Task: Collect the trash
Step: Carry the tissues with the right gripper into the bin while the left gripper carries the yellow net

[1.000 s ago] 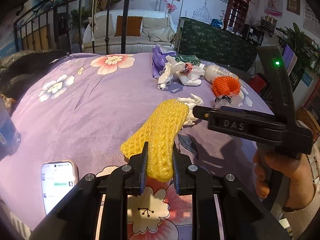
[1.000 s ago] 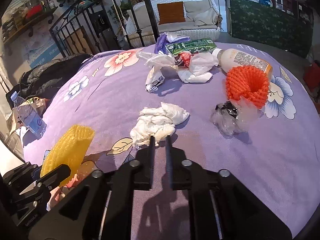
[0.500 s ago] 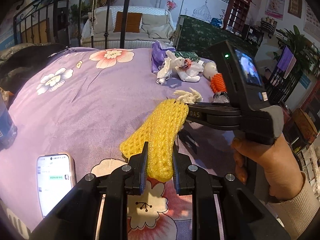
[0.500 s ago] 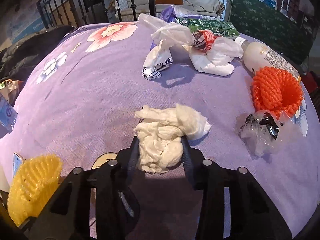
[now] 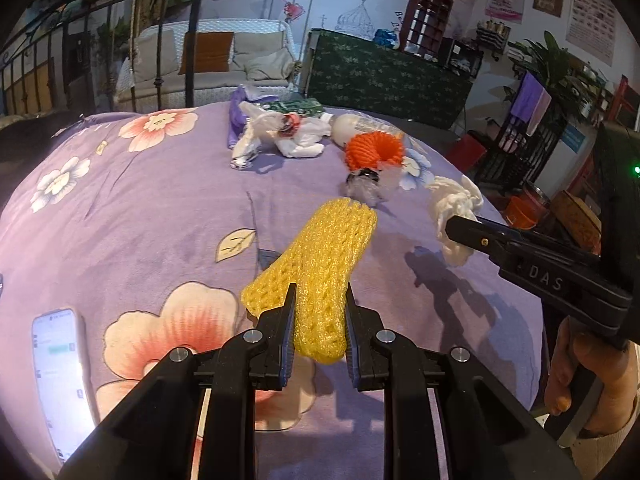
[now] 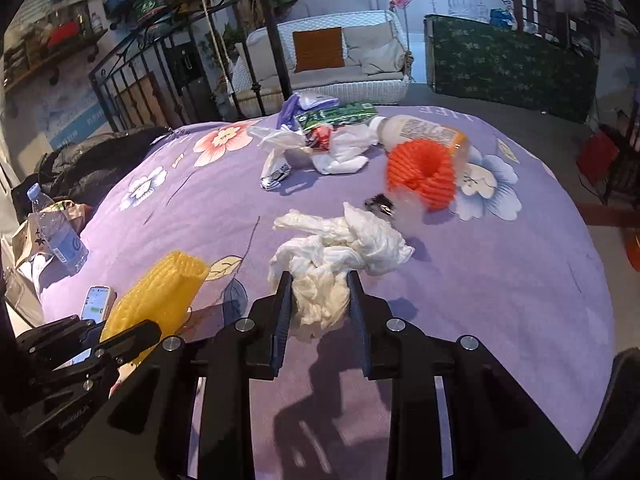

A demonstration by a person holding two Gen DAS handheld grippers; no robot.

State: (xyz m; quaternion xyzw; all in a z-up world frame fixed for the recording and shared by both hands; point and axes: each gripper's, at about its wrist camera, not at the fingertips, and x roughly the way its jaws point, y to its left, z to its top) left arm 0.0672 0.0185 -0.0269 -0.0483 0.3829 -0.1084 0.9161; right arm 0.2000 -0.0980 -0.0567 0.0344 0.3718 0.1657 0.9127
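My left gripper (image 5: 318,306) is shut on a yellow foam net sleeve (image 5: 320,264) and holds it above the purple flowered tablecloth (image 5: 140,208). My right gripper (image 6: 320,292) is shut on a crumpled white tissue (image 6: 340,248) and holds it lifted off the cloth. The tissue also shows in the left wrist view (image 5: 454,210), at the tip of the right gripper (image 5: 454,230). The yellow sleeve also shows in the right wrist view (image 6: 160,292), at the lower left.
On the far side lie an orange foam net (image 6: 422,174), a clear wrapper (image 5: 366,184), a plastic bottle (image 6: 416,130), white bags (image 6: 320,148) and a green packet (image 6: 340,112). A phone (image 5: 60,376) lies near the left edge. A water bottle (image 6: 56,232) stands off the table's left.
My right gripper has closed on the white tissue and lifted it off the cloth, moving to the right. My left gripper still holds the yellow sleeve.
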